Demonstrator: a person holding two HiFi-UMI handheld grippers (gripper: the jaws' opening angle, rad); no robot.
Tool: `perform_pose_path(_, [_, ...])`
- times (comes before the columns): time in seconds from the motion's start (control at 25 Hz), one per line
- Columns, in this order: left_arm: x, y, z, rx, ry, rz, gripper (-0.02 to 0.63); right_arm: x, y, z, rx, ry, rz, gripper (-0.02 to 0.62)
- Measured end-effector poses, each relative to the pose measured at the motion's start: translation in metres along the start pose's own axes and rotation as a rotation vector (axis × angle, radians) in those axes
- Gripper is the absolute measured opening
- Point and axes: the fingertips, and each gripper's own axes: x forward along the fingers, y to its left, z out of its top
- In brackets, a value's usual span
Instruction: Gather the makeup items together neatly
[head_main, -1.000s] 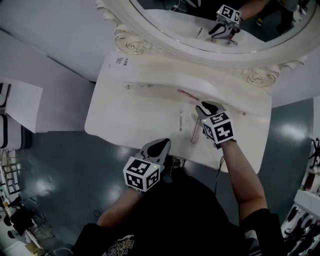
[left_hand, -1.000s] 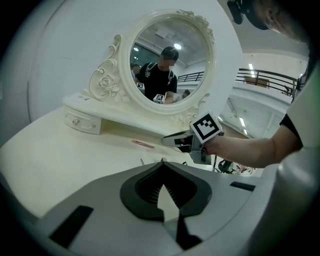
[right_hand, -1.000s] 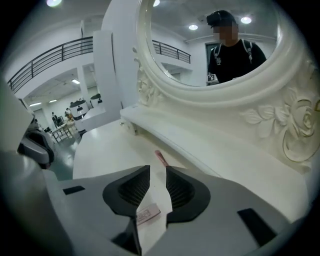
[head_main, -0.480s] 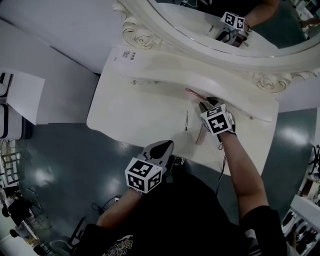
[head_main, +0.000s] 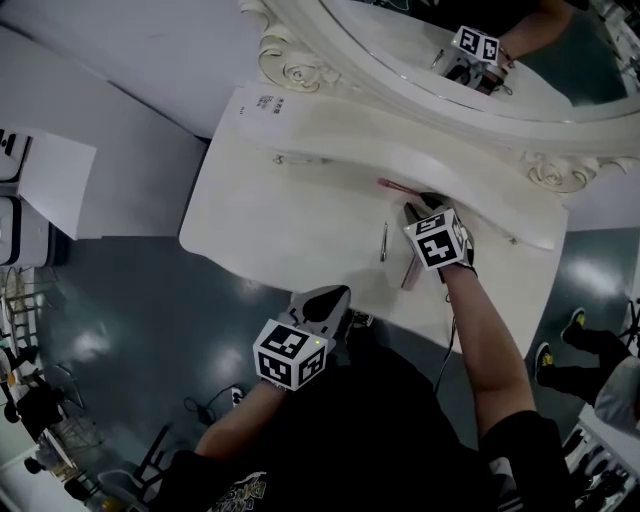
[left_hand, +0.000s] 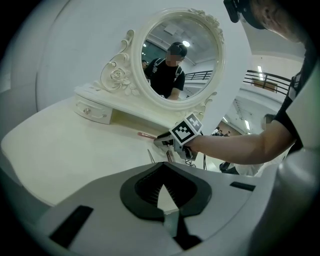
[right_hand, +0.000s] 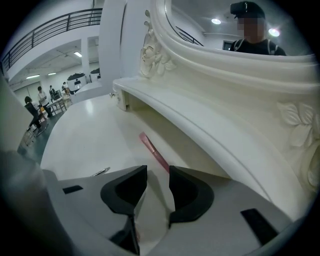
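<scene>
A thin pink stick (head_main: 394, 186) (right_hand: 153, 150) lies on the white vanity top (head_main: 290, 220) below the mirror shelf. A slim silver tool (head_main: 383, 241) (right_hand: 100, 172) lies to its left, and a second pink stick (head_main: 410, 272) lies under my right wrist. My right gripper (head_main: 421, 207) (right_hand: 158, 171) points down at the table just short of the first pink stick's near end. Its jaws have just been opening, and only bare table shows between them. My left gripper (head_main: 328, 294) (left_hand: 161, 167) hovers at the table's front edge, shut and holding nothing.
A carved oval mirror (head_main: 470, 60) and a curved shelf (head_main: 440, 165) stand at the back of the table, close over my right gripper. A small drawer (left_hand: 90, 111) sits under the shelf at the left. Dark floor (head_main: 140, 330) surrounds the table.
My right gripper has sunk closer to the table beside the pink stick under the shelf. The left gripper has stayed at the front edge.
</scene>
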Motion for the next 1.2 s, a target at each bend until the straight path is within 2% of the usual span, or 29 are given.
perform_pose_path(0.2, [-0.001, 0.003, -0.001, -0.009, -0.003, 0.001, 0.008, -0.006, -0.002, 0.002, 0.091, -0.038, -0.005, 0.154])
perform_pose_path(0.32, [0.000, 0.002, -0.001, -0.009, -0.003, -0.005, 0.008, -0.005, -0.005, -0.005, 0.130, -0.039, -0.005, 0.213])
perform_pose_path(0.56, [-0.001, 0.001, -0.001, -0.013, 0.000, -0.020, 0.008, -0.002, 0.009, 0.008, 0.046, -0.054, 0.008, 0.236])
perform_pose_path(0.76, [-0.005, 0.005, -0.003, -0.021, 0.003, -0.020, 0.008, 0.001, 0.011, 0.016, 0.008, -0.046, -0.036, 0.272])
perform_pose_path(1.0, [-0.012, 0.016, -0.004, -0.037, 0.007, -0.023, 0.008, 0.006, 0.013, 0.017, 0.005, -0.027, -0.032, 0.279])
perform_pose_path(1.08, [-0.013, 0.019, -0.003, -0.039, 0.009, -0.027, 0.008, 0.007, 0.009, 0.014, 0.083, -0.040, -0.020, 0.281])
perform_pose_path(1.2, [-0.016, 0.025, -0.001, -0.037, 0.012, -0.034, 0.008, 0.006, -0.005, 0.012, 0.302, -0.102, -0.007, 0.281])
